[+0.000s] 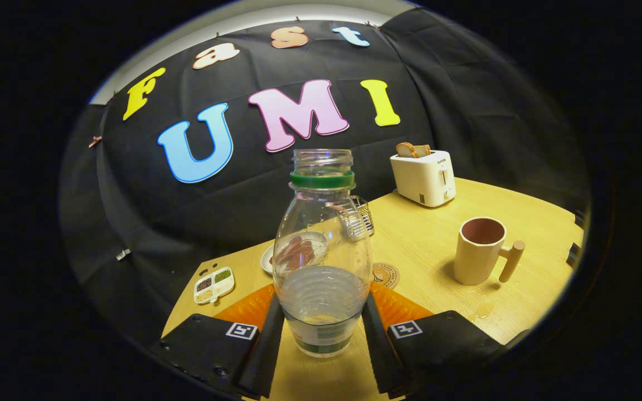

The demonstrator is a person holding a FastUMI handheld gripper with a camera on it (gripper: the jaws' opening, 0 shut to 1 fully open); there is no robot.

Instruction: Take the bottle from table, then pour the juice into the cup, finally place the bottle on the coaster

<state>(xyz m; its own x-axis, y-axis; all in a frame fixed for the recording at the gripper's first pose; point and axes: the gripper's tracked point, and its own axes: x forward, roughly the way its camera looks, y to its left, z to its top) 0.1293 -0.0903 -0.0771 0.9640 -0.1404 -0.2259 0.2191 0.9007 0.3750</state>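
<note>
Gripper (322, 328) fingers pinch the lower body of the uncapped clear bottle (321, 262), upright and part full, with open tabletop (427, 245) to the mug (480, 250) at right, coaster (386, 274) just behind the bottle, toaster (424, 177) near the far edge

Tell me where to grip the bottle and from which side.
Grip the bottle low on its round lower body, level from the near side, one finger on each flank. It stands upright and uncapped with liquid inside; the gripper already brackets that part.
</note>
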